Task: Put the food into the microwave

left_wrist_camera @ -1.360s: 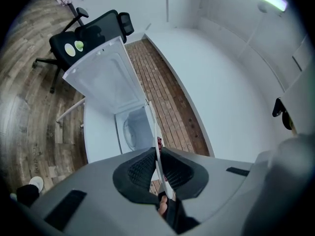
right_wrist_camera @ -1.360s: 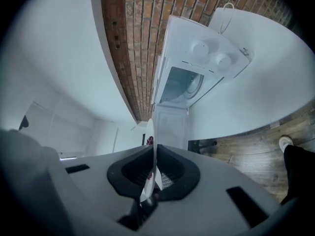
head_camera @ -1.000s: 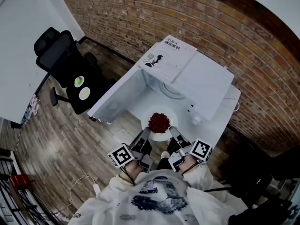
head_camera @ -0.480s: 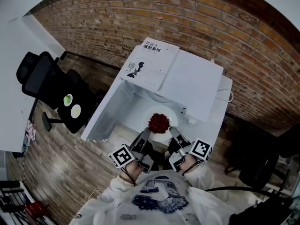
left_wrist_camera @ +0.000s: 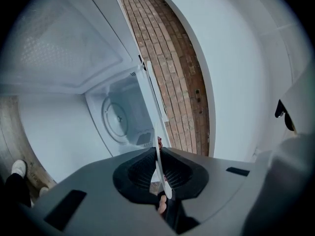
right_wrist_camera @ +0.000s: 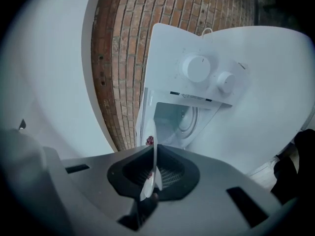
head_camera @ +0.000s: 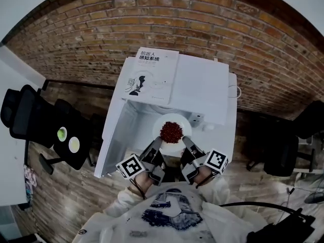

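A white plate (head_camera: 178, 145) heaped with red food (head_camera: 171, 131) hangs level at the mouth of the white microwave (head_camera: 204, 91), whose door (head_camera: 112, 142) stands swung open to the left. My left gripper (head_camera: 156, 144) is shut on the plate's left rim and my right gripper (head_camera: 186, 142) on its right rim. In the left gripper view the plate's rim (left_wrist_camera: 158, 162) runs edge-on between the left gripper (left_wrist_camera: 158, 154) jaws, with the cavity and glass turntable (left_wrist_camera: 118, 117) ahead. In the right gripper view the plate's rim (right_wrist_camera: 154, 157) is clamped in the right gripper (right_wrist_camera: 153, 154).
A printed booklet (head_camera: 151, 76) lies on the microwave's top. Two round knobs (right_wrist_camera: 196, 68) sit on its control panel. A brick wall (head_camera: 212, 29) stands behind. A black office chair (head_camera: 35, 123) stands at the left on the wooden floor (head_camera: 66, 196).
The view has swung round so the microwave now faces me squarely, and the chair has slid to the left. Both grippers still hold the plate, now nearer the opening.
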Demonstrator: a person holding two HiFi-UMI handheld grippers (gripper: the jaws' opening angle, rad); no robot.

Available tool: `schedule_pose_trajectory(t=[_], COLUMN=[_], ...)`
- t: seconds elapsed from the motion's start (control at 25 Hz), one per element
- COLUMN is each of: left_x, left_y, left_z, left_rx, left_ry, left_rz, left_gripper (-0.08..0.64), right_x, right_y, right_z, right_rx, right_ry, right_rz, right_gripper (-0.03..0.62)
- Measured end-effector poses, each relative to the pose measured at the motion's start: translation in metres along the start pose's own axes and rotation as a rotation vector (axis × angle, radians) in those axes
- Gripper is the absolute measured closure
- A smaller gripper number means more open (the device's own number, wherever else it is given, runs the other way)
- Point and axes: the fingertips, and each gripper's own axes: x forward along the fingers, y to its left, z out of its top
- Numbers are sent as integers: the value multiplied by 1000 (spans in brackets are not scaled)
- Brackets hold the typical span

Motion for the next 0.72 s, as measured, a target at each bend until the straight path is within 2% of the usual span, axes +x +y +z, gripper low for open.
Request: schedule_pose_trajectory(t=[0.08, 0.24, 0.32, 0.48, 0.64, 0.72], left_x=[-3, -3, -2, 6, 12, 14], left_y=[10, 22, 28, 27, 36, 47], left_z=[8, 22, 25, 26, 30, 35], left_rx=[67, 151, 149, 50, 51, 111], left_ry=[50, 116, 133, 134, 149, 162], left_rz=[39, 59, 61, 6, 11, 49], left_gripper=[522, 522, 522, 522, 522, 523], right_x=[2, 9, 11, 18, 22, 26], right_y=[-1, -2, -6, -14, -23, -29], right_z=[-4, -8, -10, -10, -7, -5], right_rx=[11, 25, 23, 20, 33, 32], right_ry=[-35, -85, -98, -113, -126, -126], right_rz=[-9, -23, -37, -57, -74, -84], right_gripper=[566, 566, 566, 566, 566, 566])
